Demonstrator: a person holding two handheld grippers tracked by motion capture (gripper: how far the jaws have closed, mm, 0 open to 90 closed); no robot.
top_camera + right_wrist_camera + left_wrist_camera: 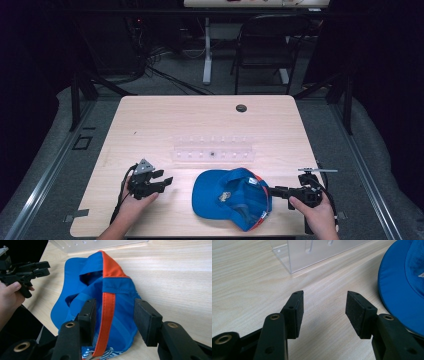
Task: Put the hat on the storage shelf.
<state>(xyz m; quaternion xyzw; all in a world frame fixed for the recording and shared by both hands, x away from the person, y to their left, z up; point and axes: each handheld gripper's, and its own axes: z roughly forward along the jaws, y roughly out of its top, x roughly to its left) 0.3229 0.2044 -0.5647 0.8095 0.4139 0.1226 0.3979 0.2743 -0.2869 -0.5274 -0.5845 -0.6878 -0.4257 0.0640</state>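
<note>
A blue cap (232,197) with orange trim lies crumpled near the front edge of the wooden table (150,125). At the cap's right side, my right gripper (272,191) stands open. In the right gripper view its pads (145,320) straddle the cap's orange band (107,312) without pressing on it. My left gripper (166,177) rests open on the table to the left of the cap, held by a hand. The left gripper view shows bare wood between its jaws (324,307) and the cap's brim (402,285) off to the right.
A clear plastic rack (212,150) with small holes lies across the table just behind the cap; its corner (312,252) is ahead of the left gripper. A round grommet hole (241,108) sits near the far edge. A folding chair (265,40) stands beyond the table.
</note>
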